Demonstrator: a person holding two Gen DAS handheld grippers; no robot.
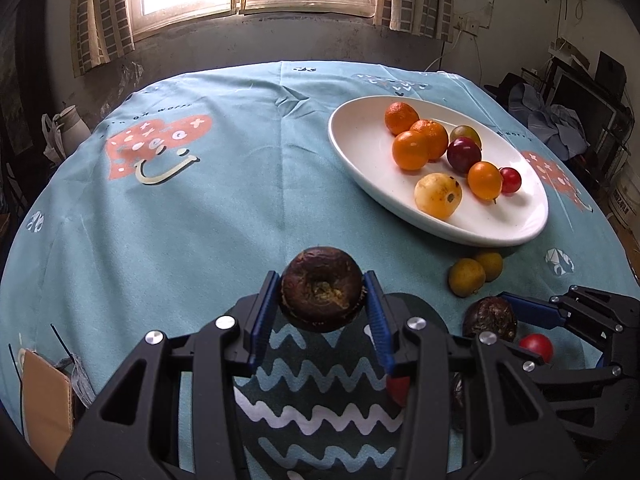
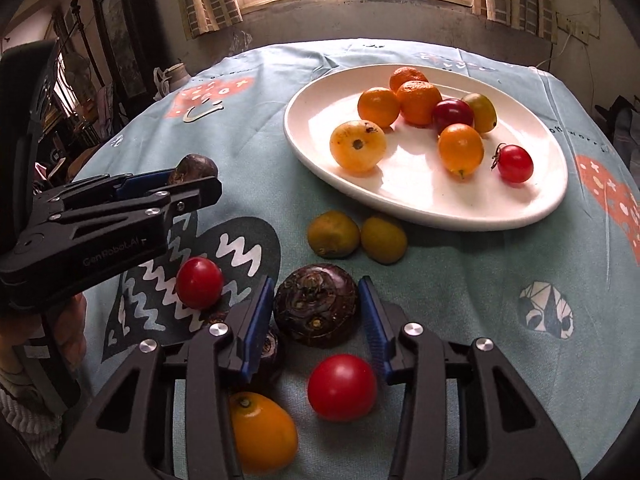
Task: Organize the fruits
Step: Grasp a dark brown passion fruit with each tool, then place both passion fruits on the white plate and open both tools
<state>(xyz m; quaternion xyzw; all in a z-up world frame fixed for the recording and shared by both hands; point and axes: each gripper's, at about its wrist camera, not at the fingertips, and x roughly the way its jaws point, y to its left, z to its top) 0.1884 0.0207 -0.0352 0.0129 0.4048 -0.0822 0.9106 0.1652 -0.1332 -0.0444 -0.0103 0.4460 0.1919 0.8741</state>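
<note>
Bench (image 1: 240, 200): teal cloth, plate (image 1: 360, 140) far right.
Your left hand-held gripper (image 1: 322, 294): clamped on brown fruit (image 1: 322, 290).
Your right hand-held gripper (image 2: 316, 312): apart around dark fruit (image 2: 316, 304).

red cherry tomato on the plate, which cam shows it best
The right wrist view: the red cherry tomato lies unobstructed with its stem visible. In the left wrist view it is smaller and partly hidden behind an orange fruit.

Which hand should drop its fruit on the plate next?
Left. The left gripper already grips a dark fruit, lifted off the cloth. The right gripper only straddles another dark fruit on the table, with gaps at both pads. The plate has bare space on its near side.
</note>
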